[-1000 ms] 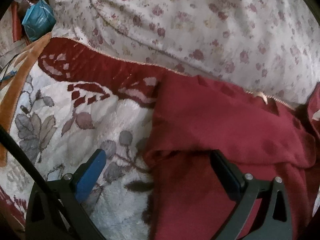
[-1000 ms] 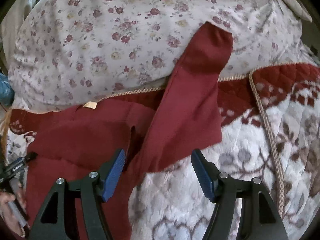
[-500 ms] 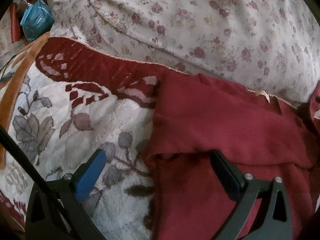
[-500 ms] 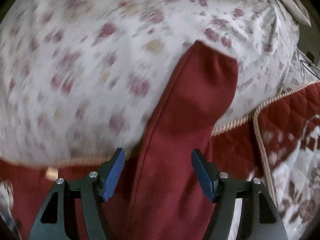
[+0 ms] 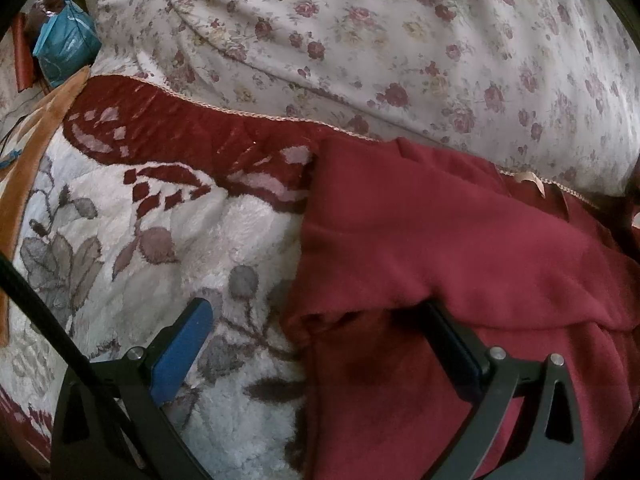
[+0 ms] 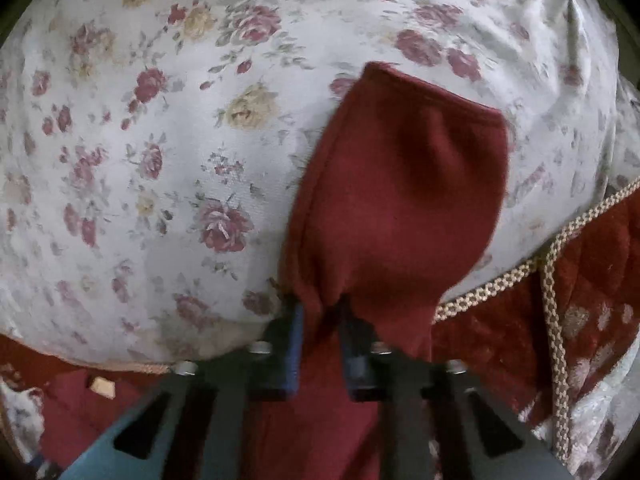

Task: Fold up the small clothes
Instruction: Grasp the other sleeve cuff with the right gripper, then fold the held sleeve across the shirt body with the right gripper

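A dark red garment (image 5: 440,248) lies on the bed blanket with its left sleeve folded over its body. My left gripper (image 5: 316,332) is open and straddles the garment's left edge, its right finger tucked under the folded flap. In the right wrist view the garment's other sleeve (image 6: 400,184) stretches up over a floral pillow (image 6: 160,140). My right gripper (image 6: 322,320) is shut on that sleeve and pinches its fabric between the blue pads.
A white fleece blanket (image 5: 140,240) with grey flowers and a dark red border covers the bed. The floral pillow (image 5: 400,40) lies behind the garment. A blue bag (image 5: 64,48) sits at the far left. A braided cord trim (image 6: 556,280) runs along the blanket at the right.
My right gripper moved forward along the sleeve toward the pillow and closed on the sleeve. The left gripper has stayed open at the garment's left edge.
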Available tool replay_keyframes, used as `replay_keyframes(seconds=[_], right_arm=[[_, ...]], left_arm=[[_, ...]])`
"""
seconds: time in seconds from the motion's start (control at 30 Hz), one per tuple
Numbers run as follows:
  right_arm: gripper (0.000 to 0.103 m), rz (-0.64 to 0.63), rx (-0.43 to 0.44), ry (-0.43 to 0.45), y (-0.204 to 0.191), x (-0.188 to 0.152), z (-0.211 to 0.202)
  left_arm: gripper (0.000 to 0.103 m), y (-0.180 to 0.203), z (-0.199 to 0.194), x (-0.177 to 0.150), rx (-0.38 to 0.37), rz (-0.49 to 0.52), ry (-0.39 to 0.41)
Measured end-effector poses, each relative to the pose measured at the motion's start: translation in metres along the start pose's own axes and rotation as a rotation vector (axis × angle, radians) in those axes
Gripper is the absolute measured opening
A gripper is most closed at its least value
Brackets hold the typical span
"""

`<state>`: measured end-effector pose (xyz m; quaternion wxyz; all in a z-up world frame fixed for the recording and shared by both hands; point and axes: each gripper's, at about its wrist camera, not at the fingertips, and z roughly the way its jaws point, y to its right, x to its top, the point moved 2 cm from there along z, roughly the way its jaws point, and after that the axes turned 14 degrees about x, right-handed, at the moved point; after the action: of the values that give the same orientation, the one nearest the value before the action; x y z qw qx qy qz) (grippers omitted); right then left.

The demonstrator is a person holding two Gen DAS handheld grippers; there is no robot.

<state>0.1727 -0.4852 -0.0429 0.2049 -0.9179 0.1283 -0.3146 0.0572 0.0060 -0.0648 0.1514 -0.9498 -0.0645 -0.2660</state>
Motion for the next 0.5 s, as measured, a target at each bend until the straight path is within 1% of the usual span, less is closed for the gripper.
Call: replay_keyframes(seconds=[0.1, 0.23, 0.3, 0.37, 0.4, 0.43, 0.5], right_arm=[[0.012, -0.028, 0.035, 0.022, -0.008, 0.002, -0.025], [0.012, -0.134, 0.152, 0.039, -0.055, -0.003, -0.072], [0.012, -0.224, 0.222, 0.036, -0.093, -0.011, -0.096], [0.012, -0.309, 0.284, 0.015, -0.131, -0.024, -0.110], [0.012, -0.345, 0.305, -0.002, -0.149, -0.033, -0.113], [0.012, -0.402, 0.343, -0.035, -0.177, -0.046, -0.115], [0.012, -0.458, 0.383, -0.089, -0.210, -0.073, -0.115]], left_arm=[[0.103, -0.005, -0.003, 0.002, 0.017, -0.012, 0.018], [0.103, -0.021, -0.012, 0.007, -0.008, -0.072, 0.041], [0.103, -0.030, -0.014, 0.010, -0.013, -0.110, 0.053], [0.103, -0.039, -0.014, 0.011, -0.005, -0.150, 0.057], [0.103, -0.043, -0.014, 0.012, -0.006, -0.168, 0.054], [0.103, -0.047, -0.013, 0.012, -0.012, -0.187, 0.050], [0.103, -0.056, -0.013, 0.013, -0.024, -0.228, 0.046]])
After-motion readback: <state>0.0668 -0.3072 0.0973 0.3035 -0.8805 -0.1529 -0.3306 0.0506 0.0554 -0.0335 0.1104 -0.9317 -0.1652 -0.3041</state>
